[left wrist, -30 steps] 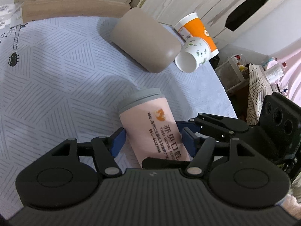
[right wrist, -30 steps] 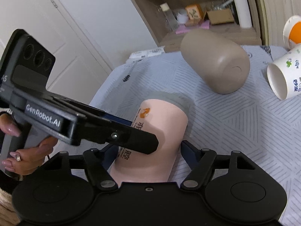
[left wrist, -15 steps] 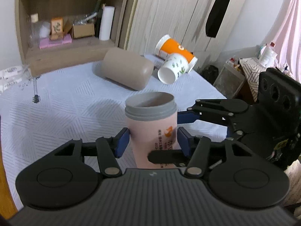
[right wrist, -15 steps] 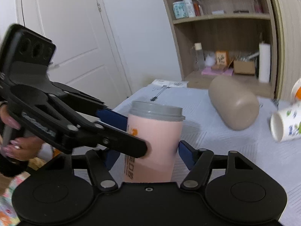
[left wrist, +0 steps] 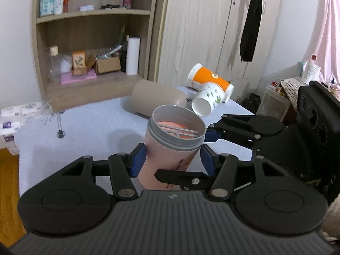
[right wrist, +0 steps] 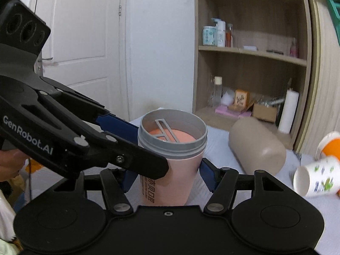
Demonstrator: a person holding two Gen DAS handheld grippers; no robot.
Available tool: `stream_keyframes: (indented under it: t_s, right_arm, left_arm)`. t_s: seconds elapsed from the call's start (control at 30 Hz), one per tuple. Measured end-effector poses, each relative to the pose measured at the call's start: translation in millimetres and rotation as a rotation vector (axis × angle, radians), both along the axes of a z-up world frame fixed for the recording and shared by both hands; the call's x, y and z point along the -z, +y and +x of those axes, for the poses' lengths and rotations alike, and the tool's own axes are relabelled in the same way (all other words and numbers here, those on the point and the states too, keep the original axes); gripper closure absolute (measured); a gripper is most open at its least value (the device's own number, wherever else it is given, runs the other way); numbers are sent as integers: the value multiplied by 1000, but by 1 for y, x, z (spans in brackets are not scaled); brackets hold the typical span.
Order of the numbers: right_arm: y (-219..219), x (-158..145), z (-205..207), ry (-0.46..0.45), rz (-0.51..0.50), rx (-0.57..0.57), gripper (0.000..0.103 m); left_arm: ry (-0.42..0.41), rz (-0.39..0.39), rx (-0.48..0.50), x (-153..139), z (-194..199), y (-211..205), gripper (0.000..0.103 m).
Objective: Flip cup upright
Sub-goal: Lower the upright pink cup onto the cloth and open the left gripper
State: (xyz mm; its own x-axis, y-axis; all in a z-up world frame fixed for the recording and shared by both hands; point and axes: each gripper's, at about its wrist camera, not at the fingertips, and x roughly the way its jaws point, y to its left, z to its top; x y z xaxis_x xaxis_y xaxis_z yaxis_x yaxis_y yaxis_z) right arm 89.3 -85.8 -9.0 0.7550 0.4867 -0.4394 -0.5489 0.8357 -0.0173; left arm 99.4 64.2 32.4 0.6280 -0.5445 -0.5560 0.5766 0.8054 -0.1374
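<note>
Left wrist view: a second ago the pink cup [left wrist: 170, 148] was lying on its side on the table [left wrist: 85, 131]; now its grey mouth points up, tipped only slightly. So the flip itself looks basically done and what's left is setting it down square. My left tongs [left wrist: 171, 159] are partly closed with both blue pads against the cup's sides, gripping it below the grey collar. The right tongs [left wrist: 209, 137] come in from the right and press the cup's rim area too.

Right wrist view: same story, cup [right wrist: 170, 170] upright between the right tongs [right wrist: 167, 174], pads snug on the body, about cup-width apart. Can't see whether its base touches the table. The tan tumbler [right wrist: 257, 146] and paper cups [right wrist: 314, 178] lie tipped over behind.
</note>
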Motion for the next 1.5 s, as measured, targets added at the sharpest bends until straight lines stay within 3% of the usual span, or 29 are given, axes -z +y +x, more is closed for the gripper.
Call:
stream_keyframes:
  t_s: [0.2,0.47,0.77,0.97,1.5]
  right_arm:
    - [15,0,12,-50,-74,3,35]
    - [19,4,22,-31,-71,17,34]
    - [25,8,18,-65,-108,35,31]
    - [24,7,20,-42,-59,34,30]
    - [13,6,19,5,3,61,28]
  left_arm:
    - [-10,-40,-40,6,11,10,48]
    - [26,-112,-58,15,29,21,48]
    - [25,-131,-68,16,27,20,46]
    - [38,-147,-71,16,28,21,39]
    - [22,-123,-120,11,11,23,39]
